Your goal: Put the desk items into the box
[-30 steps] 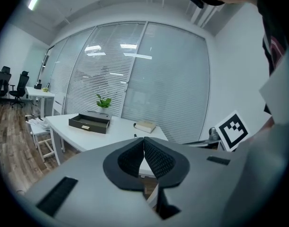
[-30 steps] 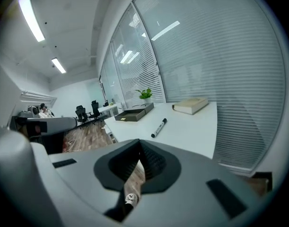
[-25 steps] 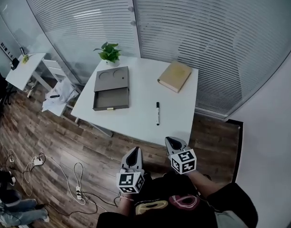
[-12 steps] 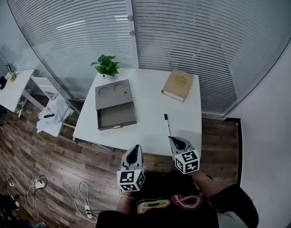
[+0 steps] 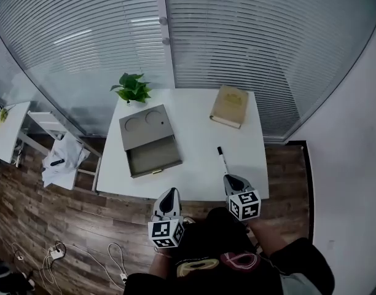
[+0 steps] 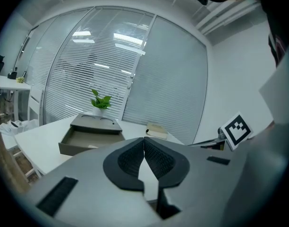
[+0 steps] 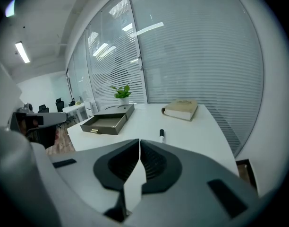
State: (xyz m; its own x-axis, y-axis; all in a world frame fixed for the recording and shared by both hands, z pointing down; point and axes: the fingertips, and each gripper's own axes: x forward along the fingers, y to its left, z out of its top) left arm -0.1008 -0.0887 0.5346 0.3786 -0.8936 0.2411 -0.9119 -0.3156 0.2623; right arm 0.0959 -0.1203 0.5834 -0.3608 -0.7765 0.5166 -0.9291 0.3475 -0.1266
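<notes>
Grey and empty, the box [image 5: 148, 141] sits centre-left on the tabletop [image 5: 194, 128], marker [image 5: 222, 158] and book [image 5: 230, 105] unpacked to its right; your left tongs [image 5: 169, 193] and right tongs [image 5: 228, 178] are clenched, holding nothing.

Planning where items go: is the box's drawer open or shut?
Open: the drawer sticks out of the box, its inside showing.

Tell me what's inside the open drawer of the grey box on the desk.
From the head view the drawer shows only its bare grey floor, with no item in it. Its rear end sits under the top of the box, so anything there is covered.
</notes>
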